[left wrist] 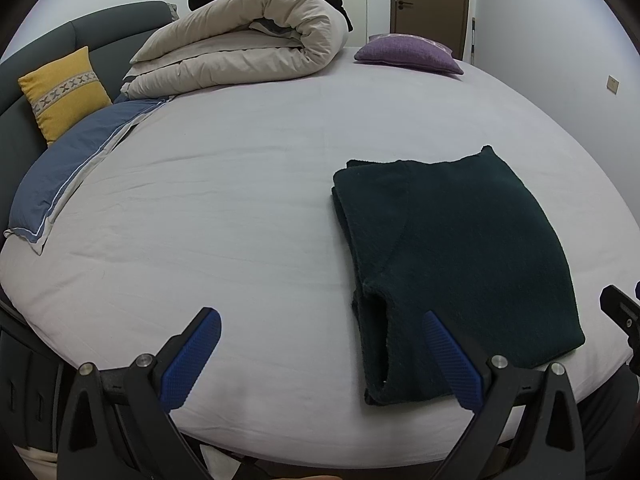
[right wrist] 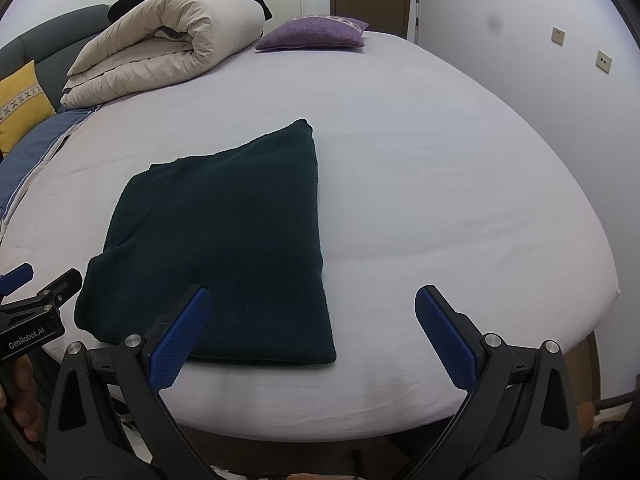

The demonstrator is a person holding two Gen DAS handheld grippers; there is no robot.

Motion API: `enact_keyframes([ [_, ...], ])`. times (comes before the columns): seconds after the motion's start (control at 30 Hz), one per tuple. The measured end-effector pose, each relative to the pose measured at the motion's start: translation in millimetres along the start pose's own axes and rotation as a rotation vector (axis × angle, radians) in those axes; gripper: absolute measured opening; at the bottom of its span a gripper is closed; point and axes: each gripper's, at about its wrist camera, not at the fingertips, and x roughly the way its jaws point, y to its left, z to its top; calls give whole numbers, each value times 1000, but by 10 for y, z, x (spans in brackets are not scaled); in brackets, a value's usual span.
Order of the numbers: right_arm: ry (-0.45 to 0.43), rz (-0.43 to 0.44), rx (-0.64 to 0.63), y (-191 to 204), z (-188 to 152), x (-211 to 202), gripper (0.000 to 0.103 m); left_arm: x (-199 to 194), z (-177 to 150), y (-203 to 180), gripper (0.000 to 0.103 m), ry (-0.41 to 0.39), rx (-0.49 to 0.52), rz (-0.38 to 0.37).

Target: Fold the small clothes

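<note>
Both tongs gape wide and hold nothing: the left tongs hover over the near edge of the bed, the right tongs beside them. Between them a dark green garment, perhaps a knitted sweater, lies folded flat on the sheet, near that edge.

From the bed's near edge, both my wrist cameras look across it, sharing the folded dark garment.
</note>
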Motion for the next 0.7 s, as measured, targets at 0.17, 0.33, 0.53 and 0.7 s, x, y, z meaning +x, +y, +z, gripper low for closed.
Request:
enact_keyframes([
  [0.17,0,0,4,19,-8,-9,103,1,-4,-15,103,-1,1,1],
  [0.33,-1,1,5,41,-16,-27,103,-7,-1,-19,103,-2,3,3],
  [0.53,-2,3,6,61,-24,-45,103,-8,2,-19,103,-1,3,2],
  [0.7,-4,4,7,79,-28,-61,103,-11,7,-13,103,-3,6,1],
])
